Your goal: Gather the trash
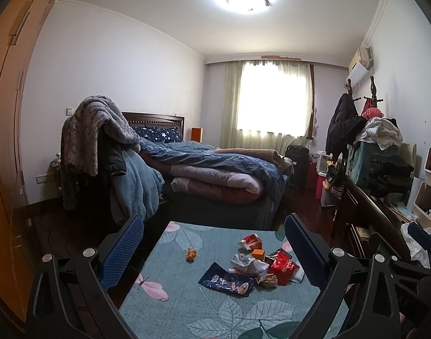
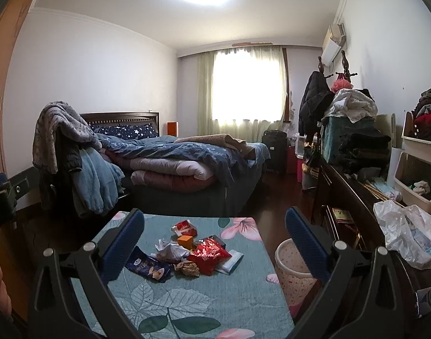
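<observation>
Trash lies in a loose pile on a table with a teal floral cloth [image 1: 187, 305]: a dark blue snack bag [image 1: 226, 279], a shiny red wrapper [image 1: 283, 267], crumpled white paper [image 1: 248, 264], a small orange box [image 1: 258, 253], a red-white packet [image 1: 250, 240] and a small orange scrap [image 1: 191, 255] apart to the left. The pile shows in the right wrist view too, with the red wrapper [image 2: 208, 255] and blue bag [image 2: 149, 267]. A pink-patterned waste bin [image 2: 293, 268] stands right of the table. My left gripper [image 1: 214, 251] and right gripper [image 2: 214, 243] are open, empty, above the table's near side.
A bed [image 1: 215, 169] with piled quilts stands beyond the table. A dark dresser [image 2: 357, 197] loaded with clothes and a white plastic bag [image 2: 407, 234] runs along the right. A wooden wardrobe [image 1: 6, 141] is on the left. Dark floor lies between table and bed.
</observation>
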### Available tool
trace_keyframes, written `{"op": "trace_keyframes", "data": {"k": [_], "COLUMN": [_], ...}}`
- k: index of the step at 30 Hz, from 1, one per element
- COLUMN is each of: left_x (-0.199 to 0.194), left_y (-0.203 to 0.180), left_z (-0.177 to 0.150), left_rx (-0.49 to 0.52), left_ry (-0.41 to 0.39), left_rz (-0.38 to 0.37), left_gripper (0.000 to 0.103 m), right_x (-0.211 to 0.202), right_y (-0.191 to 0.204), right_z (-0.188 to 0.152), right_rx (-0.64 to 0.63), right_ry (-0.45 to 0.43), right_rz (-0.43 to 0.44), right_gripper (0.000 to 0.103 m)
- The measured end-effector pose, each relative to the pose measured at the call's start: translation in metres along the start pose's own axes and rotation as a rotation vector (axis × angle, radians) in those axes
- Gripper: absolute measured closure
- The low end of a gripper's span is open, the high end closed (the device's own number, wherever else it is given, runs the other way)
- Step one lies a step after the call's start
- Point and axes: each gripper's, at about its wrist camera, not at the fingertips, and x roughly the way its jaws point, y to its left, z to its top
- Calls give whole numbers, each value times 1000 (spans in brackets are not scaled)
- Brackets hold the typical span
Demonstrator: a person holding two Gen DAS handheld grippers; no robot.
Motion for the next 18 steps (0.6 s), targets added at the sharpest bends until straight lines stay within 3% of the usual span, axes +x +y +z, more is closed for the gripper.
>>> {"op": "trace_keyframes", "data": {"k": [18], "left_x": [5], "left_y": [-3], "left_z": [3], "left_rx": [0], "left_ry": [3], "left_rz": [-6], "left_gripper": [4], "right_x": [9], "right_y": [0], "right_z": [-1], "right_rx": [-1], "right_ry": [7], "right_rz": [-3], "right_gripper": [3]}}
